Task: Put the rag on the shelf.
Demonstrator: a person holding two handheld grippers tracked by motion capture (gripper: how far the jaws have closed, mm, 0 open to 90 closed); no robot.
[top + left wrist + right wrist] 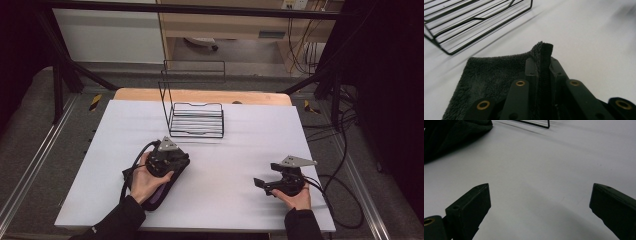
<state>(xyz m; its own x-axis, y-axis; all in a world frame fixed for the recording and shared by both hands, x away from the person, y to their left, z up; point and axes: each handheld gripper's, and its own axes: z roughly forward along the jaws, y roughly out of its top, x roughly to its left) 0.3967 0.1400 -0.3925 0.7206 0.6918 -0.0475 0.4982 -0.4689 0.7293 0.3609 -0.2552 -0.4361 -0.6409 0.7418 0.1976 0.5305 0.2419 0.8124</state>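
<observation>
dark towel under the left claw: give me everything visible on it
The towel is dark charcoal, fluffy terry-like cloth with a stitched hem. It lies mostly flat on the white table, just in front of the black wire rack and apart from it. One edge is lifted upright and pinched between the shut jaws of the left claw. The right claw is open, away from it.

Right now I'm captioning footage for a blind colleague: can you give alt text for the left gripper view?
The left tool is shut on the upright edge of a dark towel, which lies on a white table. A black wire rack stands beyond it at upper left.
</observation>
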